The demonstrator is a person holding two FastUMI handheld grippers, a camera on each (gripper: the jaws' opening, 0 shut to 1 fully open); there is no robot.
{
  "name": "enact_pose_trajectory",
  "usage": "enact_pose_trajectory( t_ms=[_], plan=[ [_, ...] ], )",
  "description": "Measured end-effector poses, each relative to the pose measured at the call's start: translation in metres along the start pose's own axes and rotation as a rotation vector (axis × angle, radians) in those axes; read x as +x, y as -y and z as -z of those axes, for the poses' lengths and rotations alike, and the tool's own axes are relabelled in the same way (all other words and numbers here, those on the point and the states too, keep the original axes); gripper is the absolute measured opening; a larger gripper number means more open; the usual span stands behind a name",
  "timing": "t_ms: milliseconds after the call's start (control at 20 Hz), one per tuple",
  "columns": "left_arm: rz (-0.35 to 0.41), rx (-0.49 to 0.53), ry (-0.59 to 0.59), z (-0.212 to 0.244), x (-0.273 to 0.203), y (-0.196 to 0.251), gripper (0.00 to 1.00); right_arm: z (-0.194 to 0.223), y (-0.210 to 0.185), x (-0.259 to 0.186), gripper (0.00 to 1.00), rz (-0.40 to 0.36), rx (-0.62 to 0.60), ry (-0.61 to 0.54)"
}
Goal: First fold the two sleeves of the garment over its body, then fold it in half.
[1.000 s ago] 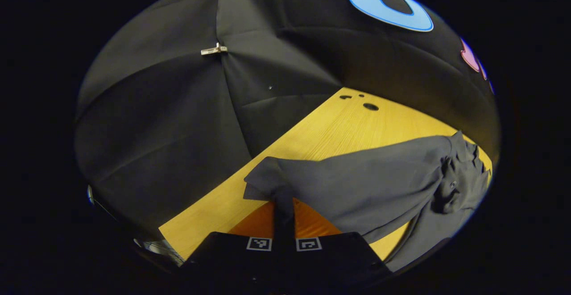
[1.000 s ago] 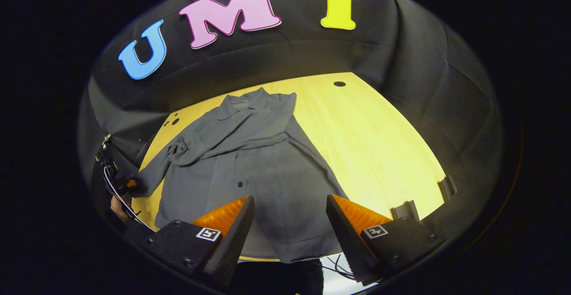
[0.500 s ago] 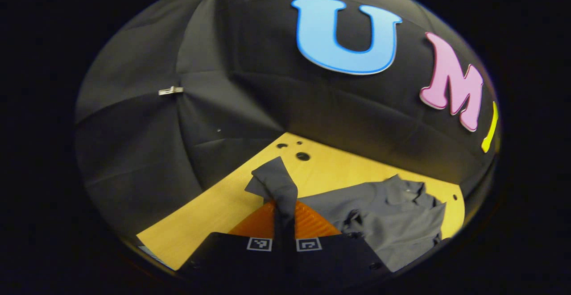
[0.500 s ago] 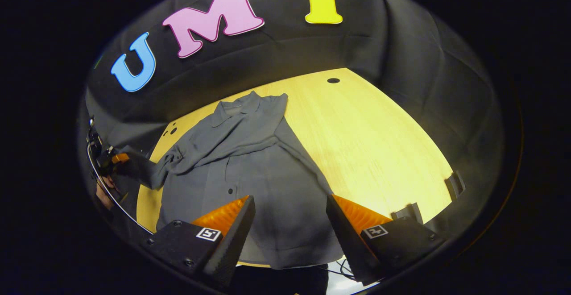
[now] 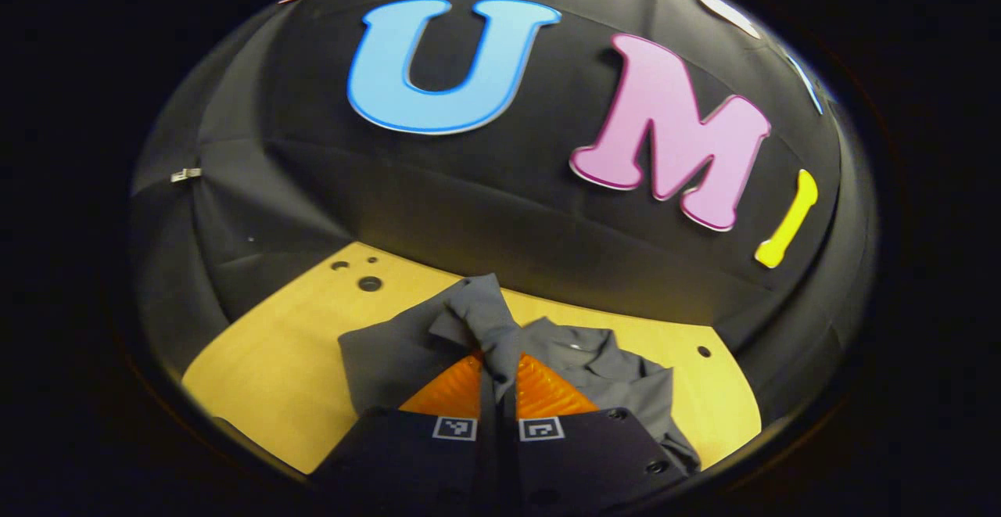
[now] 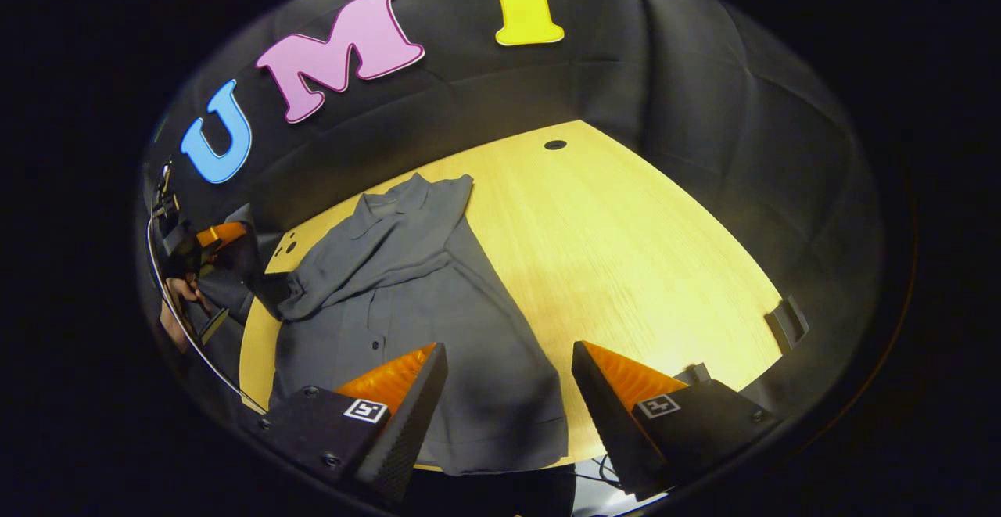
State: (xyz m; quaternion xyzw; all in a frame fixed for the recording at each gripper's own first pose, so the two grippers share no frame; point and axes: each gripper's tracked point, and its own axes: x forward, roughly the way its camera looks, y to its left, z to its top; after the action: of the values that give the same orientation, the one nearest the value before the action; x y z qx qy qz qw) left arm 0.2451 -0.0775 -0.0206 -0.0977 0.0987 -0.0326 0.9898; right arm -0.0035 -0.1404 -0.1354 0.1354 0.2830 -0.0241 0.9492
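The dark grey button-up shirt lies spread on the yellow wooden table, one sleeve already folded across its chest. The left gripper is clamped on the cuff of the other grey sleeve, lifted above the table. The right gripper hovers wide open and empty over the shirt's hem.
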Motion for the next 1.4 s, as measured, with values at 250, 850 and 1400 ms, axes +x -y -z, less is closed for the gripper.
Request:
enact_pose_trajectory(
  t_ms=[250, 850, 1400],
  plan=[
    [0.145, 0.050, -0.065, 0.030, 0.026, 0.084, 0.05, -0.014, 0.020, 0.006, 0.99, 0.017, 0.010, 0.010],
    [0.233, 0.176, -0.327, 0.141, 0.088, 0.184, 0.12, -0.019, 0.063, 0.039, 0.99, 0.038, 0.048, -0.059],
    [0.233, 0.129, -0.329, 0.158, 0.038, 0.160, 0.96, -0.016, 0.042, 0.060, 0.99, -0.040, -0.025, -0.121]
  ],
)
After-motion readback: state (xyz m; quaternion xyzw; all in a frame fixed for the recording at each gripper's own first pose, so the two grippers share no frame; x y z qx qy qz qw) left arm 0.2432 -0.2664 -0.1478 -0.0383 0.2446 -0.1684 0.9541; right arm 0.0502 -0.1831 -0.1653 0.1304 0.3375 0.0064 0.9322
